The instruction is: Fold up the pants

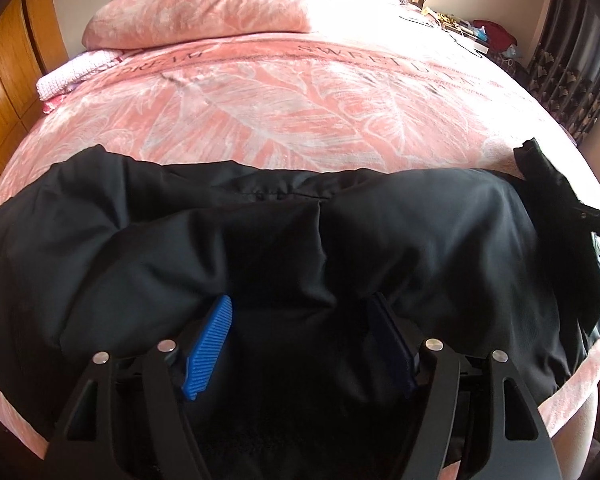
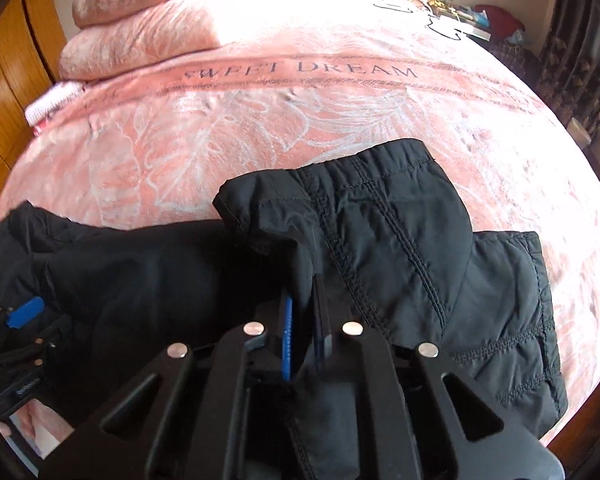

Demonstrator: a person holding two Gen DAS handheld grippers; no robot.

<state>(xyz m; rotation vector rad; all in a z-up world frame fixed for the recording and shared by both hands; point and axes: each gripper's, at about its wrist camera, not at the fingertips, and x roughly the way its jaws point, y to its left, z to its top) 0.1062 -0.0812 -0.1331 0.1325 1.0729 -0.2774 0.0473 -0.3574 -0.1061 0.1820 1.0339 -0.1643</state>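
Black padded pants (image 1: pixel 420 232) lie crosswise on the near part of a pink bed cover (image 1: pixel 300 112). My left gripper (image 1: pixel 300 320) points down over the middle of them. It is open: its blue pads (image 1: pixel 210 340) stand wide apart and dark cloth lies below and between them without being pinched. In the right wrist view the waistband end of the pants (image 2: pixel 400 248) is bunched and lifted. My right gripper (image 2: pixel 302 316) is shut on a fold of that cloth, pads almost together. The left gripper (image 2: pixel 24 316) shows at the left edge of this view.
Folded pink quilts (image 1: pixel 204 12) are stacked at the head of the bed. A wooden wardrobe (image 1: pixel 4 64) runs along the left side. Clutter (image 1: pixel 492 32) and a dark curtain (image 1: pixel 572 72) are at the far right. The bed's near edge is just under the pants.
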